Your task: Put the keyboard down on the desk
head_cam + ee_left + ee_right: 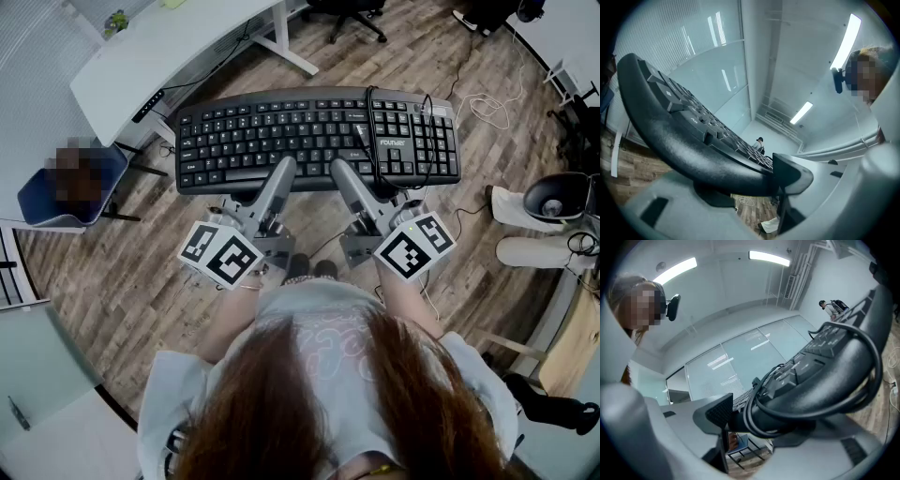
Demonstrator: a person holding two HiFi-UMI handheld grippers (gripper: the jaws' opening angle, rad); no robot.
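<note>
I hold a black keyboard level in the air over the wooden floor, keys up. Both grippers clamp its near edge: my left gripper left of the middle, my right gripper right of it. The keyboard's black cable is looped round the body by the number pad. In the left gripper view the keyboard lies between the jaws of the left gripper. In the right gripper view the right gripper pinches the keyboard beside the cable loops. The white desk stands beyond, at the upper left.
A blue chair stands left of me beside the desk. A black office chair is at the top. A loose white cable lies on the floor at the right, near someone's white shoes.
</note>
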